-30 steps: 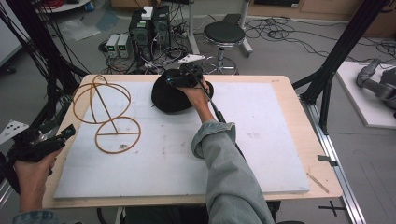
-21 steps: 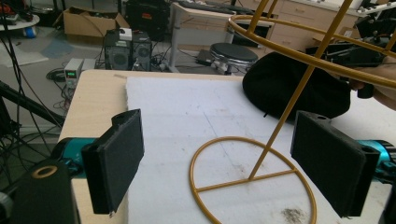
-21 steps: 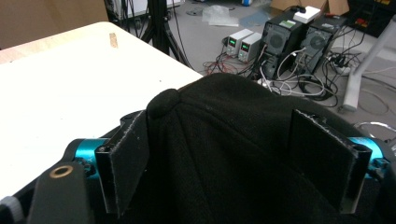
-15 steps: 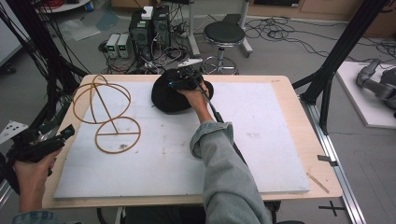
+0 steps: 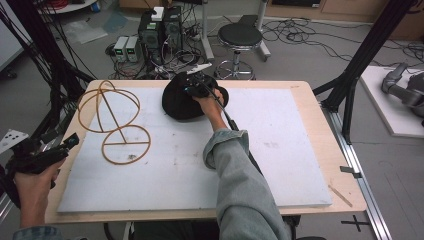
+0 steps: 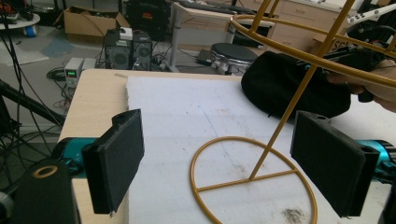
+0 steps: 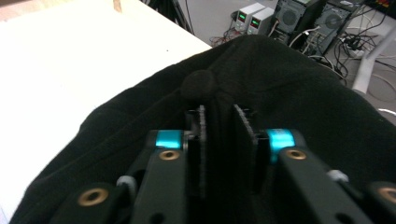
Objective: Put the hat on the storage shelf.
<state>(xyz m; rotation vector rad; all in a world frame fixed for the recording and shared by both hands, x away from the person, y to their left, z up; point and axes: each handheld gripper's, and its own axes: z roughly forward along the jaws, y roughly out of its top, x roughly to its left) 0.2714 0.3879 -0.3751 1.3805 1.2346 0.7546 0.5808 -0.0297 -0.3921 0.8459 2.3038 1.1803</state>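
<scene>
right arm wears a grey-blue denim-like sleeve [image 5: 245,185], cuff turned back. both handheld units black; teal collars behind each pad, brass-coloured rivets on the linkage arms. fingers [image 6: 116,158] are flat black foam-faced rectangles. grey three-cornered plate [image 5: 11,140] tops the left unit.

Count of items observed:

Table [image 5: 310,100], wooden: one, covered by one white foam board [image 5: 280,150].

Black cap [image 5: 182,100]: one, lying at the far middle of the board.

Yellow wire stand [image 5: 112,122]: one, on the left part of the board. It has one flat base ring with one crossbar, one slanted stem and a cage of rings at the top; how many rings the cage has cannot be told for certain.

Handheld grippers: two, namely the left gripper [image 5: 70,142] and the right gripper [image 5: 195,90], each with two black jaws.

Person's hands: two.

Round black stool [image 5: 240,36] on the floor beyond the table: one.

Small grey boxes with displays [image 5: 126,48] on the floor: two, side by side.

Black computer towers [image 5: 161,27] just beside them: two.
</scene>
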